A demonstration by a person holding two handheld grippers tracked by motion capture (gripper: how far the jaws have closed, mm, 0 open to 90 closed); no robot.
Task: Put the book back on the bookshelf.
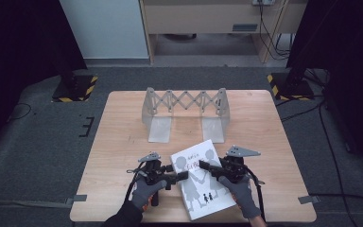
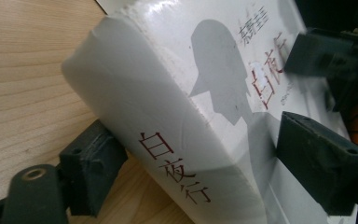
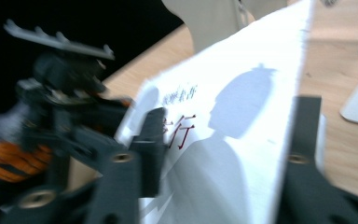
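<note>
A white book (image 1: 203, 182) with grey figure silhouettes and red lettering lies at the table's front middle. In the left gripper view its spine (image 2: 168, 154) runs between my jaws and sits a little off the wood. One jaw is under the book and the other rests on the cover, so my left gripper (image 1: 183, 176) is shut on the book's left edge. From the right, my right gripper (image 1: 202, 165) reaches over the cover's upper part. It stands open, with one finger (image 3: 151, 140) above the cover and the other (image 3: 305, 135) at the book's (image 3: 242, 140) far edge.
A grey metal expanding book rack (image 1: 185, 112) stands at the back middle of the wooden table (image 1: 123, 142). Two stand bases with yellow-black tape (image 1: 75, 87) (image 1: 290, 85) sit on the floor beyond the table's back corners. Cables trail on the floor at the right.
</note>
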